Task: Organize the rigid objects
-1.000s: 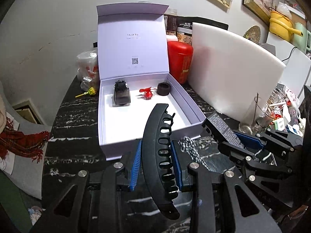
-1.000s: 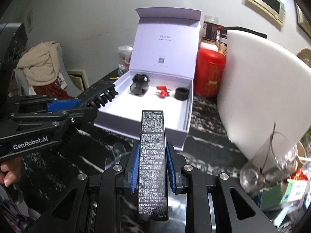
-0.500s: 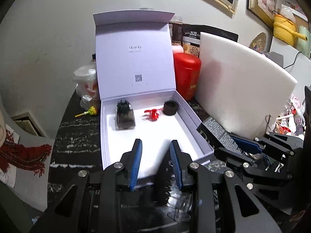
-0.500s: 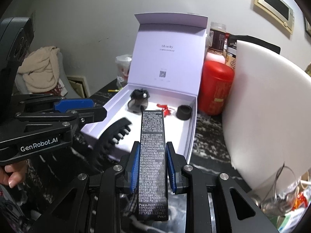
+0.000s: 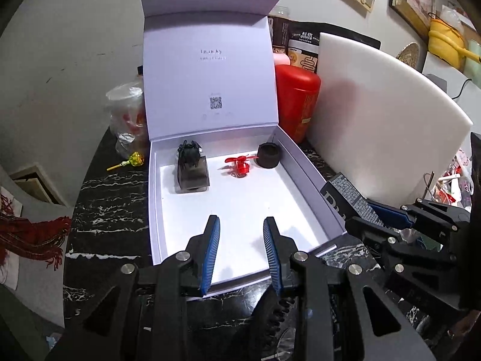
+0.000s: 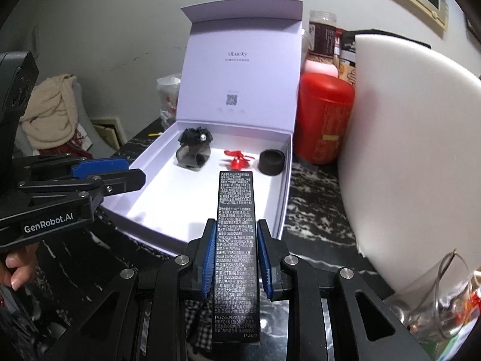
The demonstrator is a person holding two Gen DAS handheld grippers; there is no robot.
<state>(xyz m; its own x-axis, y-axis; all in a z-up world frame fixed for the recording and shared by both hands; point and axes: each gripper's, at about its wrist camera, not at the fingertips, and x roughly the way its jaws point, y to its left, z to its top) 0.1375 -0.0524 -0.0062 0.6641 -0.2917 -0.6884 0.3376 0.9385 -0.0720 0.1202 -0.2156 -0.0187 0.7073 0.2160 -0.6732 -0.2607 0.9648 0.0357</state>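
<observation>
From the left wrist view, the left gripper (image 5: 241,237) hovers over the near edge of the open white box (image 5: 312,177) at 6 o'clock, its blue pads spread a little with nothing between them; a black toothed hair clip (image 5: 272,313) lies dark beneath its right finger, on the black marbled worktop (image 5: 105,210), not pinched. Inside the box, along the far wall, stand a dark perfume bottle (image 5: 192,171) at 10 o'clock, a red propeller toy (image 5: 239,165) at 12 o'clock and a black ring-shaped cup (image 5: 268,156) at 1 o'clock. At 3 o'clock the right gripper (image 6: 235,240) is pressed together on a long black printed carton (image 6: 236,237), which points into the box over its near right corner. A red canister (image 6: 326,120) and a white board (image 6: 415,156) stand to the box's right
</observation>
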